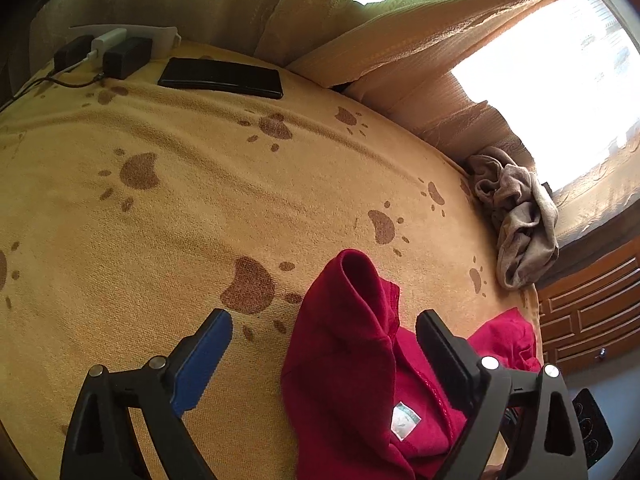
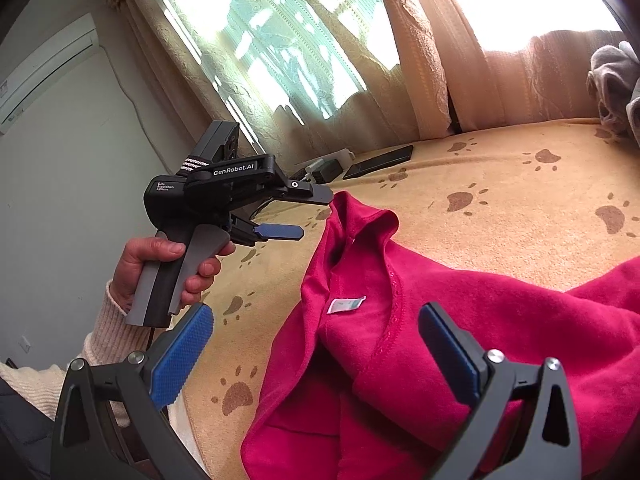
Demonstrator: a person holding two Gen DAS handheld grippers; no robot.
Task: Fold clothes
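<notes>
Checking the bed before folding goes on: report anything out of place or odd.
The red garment lies bunched, collar flipped up, tag showing. A grey garment sits crumpled at the blanket's edge.

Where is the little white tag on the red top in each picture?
Left wrist view: the white tag sits low, right of centre, on the red top.
Right wrist view: it sits mid-frame, inside the collar.
Shared landmark: the black phone on the blanket.

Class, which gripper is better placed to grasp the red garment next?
Probably the right gripper: its open jaws straddle the red garment. The left gripper, also open, sits beside the collar.
</notes>
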